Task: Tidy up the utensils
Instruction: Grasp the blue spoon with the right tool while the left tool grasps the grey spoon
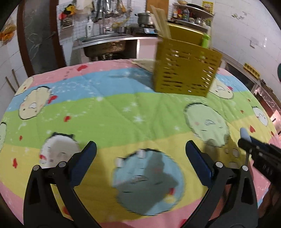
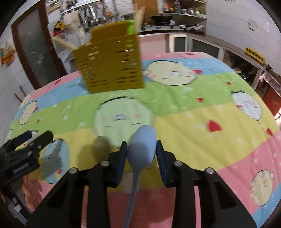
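A yellow slotted utensil holder (image 1: 186,68) stands at the far side of the table with wooden chopsticks (image 1: 160,21) sticking out of it; it also shows in the right wrist view (image 2: 110,64). My left gripper (image 1: 140,154) is open and empty above the near part of the cloth. My right gripper (image 2: 141,150) is shut on a light blue spoon (image 2: 142,140), bowl forward, held above the cloth well short of the holder. The right gripper with the spoon tip also shows at the right edge of the left wrist view (image 1: 245,138). The left gripper shows at the left edge of the right wrist view (image 2: 35,138).
The table is covered by a striped cartoon-print cloth (image 1: 123,108). Behind it are a steel sink (image 1: 105,40), a pot (image 1: 144,18), hanging ladles, and shelves of bottles (image 2: 182,7). A dark door (image 2: 35,49) stands at the left.
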The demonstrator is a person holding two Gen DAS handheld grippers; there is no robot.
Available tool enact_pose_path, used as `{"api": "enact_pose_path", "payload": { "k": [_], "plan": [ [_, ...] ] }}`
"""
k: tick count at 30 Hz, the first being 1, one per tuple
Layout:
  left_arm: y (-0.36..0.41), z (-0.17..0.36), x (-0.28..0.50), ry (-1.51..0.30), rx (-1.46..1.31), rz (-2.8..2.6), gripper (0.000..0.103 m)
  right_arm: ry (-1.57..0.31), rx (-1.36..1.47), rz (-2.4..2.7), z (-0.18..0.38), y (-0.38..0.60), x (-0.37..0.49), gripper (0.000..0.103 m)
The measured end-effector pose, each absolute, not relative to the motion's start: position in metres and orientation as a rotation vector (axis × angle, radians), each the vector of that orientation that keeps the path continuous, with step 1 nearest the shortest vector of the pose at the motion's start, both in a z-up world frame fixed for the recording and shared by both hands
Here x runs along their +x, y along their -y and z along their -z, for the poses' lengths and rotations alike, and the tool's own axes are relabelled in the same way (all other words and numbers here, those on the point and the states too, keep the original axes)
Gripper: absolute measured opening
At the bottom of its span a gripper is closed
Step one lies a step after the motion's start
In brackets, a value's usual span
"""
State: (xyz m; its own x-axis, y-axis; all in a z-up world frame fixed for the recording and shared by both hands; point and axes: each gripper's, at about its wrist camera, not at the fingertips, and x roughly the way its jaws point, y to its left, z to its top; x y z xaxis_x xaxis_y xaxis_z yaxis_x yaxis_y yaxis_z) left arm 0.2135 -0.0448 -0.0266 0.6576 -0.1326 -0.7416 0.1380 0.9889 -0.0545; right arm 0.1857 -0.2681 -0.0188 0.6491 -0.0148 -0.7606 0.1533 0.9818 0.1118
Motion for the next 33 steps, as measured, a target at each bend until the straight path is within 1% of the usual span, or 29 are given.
{"api": "enact_pose_path", "payload": {
  "k": [7, 12, 13, 14, 16, 18, 20, 21, 23, 24, 25, 33],
  "plan": [
    [0.101, 0.039, 0.213, -0.915, -0.002, 0.214, 0.098, -0.869, 0.156, 0.169, 0.02, 0.32, 0.187, 0.034],
    [0.13, 0.048, 0.212, -0.942, 0.005, 0.22, 0.097, -0.87, 0.183, 0.179, 0.03, 0.338, 0.185, 0.034],
    [0.136, 0.05, 0.212, -0.94, 0.01, 0.211, 0.092, -0.87, 0.187, 0.178, 0.032, 0.339, 0.184, 0.034],
    [0.14, 0.051, 0.213, -0.945, 0.016, 0.207, 0.084, -0.87, 0.191, 0.178, 0.033, 0.34, 0.184, 0.034],
    [0.148, 0.058, 0.216, -0.985, 0.029, 0.213, 0.076, -0.868, 0.195, 0.176, 0.034, 0.341, 0.183, 0.034],
    [0.153, 0.059, 0.217, -0.98, 0.049, 0.194, 0.073, -0.862, 0.187, 0.177, 0.033, 0.339, 0.184, 0.034],
    [0.157, 0.059, 0.218, -0.975, 0.058, 0.198, 0.06, -0.858, 0.184, 0.173, 0.032, 0.338, 0.185, 0.034],
    [0.158, 0.059, 0.219, -0.976, 0.057, 0.197, 0.056, -0.856, 0.183, 0.172, 0.031, 0.337, 0.184, 0.034],
    [0.157, 0.058, 0.223, -0.978, 0.049, 0.199, 0.041, -0.854, 0.177, 0.17, 0.03, 0.336, 0.185, 0.034],
    [0.157, 0.057, 0.224, -0.98, 0.046, 0.206, 0.036, -0.854, 0.172, 0.17, 0.03, 0.334, 0.186, 0.034],
    [0.156, 0.056, 0.226, -0.982, 0.044, 0.214, 0.035, -0.852, 0.172, 0.169, 0.029, 0.334, 0.185, 0.034],
    [0.153, 0.05, 0.232, -0.958, 0.027, 0.225, 0.035, -0.808, 0.168, 0.153, 0.019, 0.325, 0.185, 0.034]
  ]
}}
